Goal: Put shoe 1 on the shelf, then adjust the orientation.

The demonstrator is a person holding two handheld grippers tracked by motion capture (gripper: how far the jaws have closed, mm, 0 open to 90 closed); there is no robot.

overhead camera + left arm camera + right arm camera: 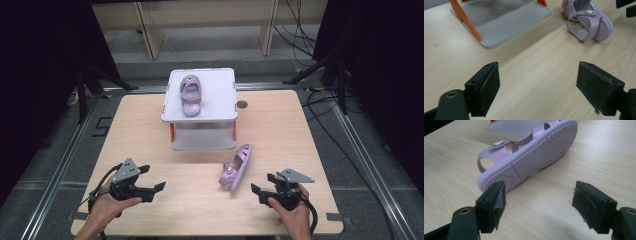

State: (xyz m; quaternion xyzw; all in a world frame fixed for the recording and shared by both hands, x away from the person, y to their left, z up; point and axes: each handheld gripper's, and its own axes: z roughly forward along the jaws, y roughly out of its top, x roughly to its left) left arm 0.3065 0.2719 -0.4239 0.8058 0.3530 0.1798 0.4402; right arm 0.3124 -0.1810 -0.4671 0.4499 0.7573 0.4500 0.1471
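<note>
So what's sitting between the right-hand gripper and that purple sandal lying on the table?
Nothing: bare wooden table separates the right gripper from the sandal, seen clearly in the right gripper view.

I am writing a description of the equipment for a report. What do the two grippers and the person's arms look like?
Both the left gripper and the right gripper are black, each with two blocky jaws lined with dark foam pads. Each carries a grey three-cornered plate on top, and a black cable trails back from it. The pads on the right gripper look slightly frayed. The forearms in view are bare, without sleeves.
</note>
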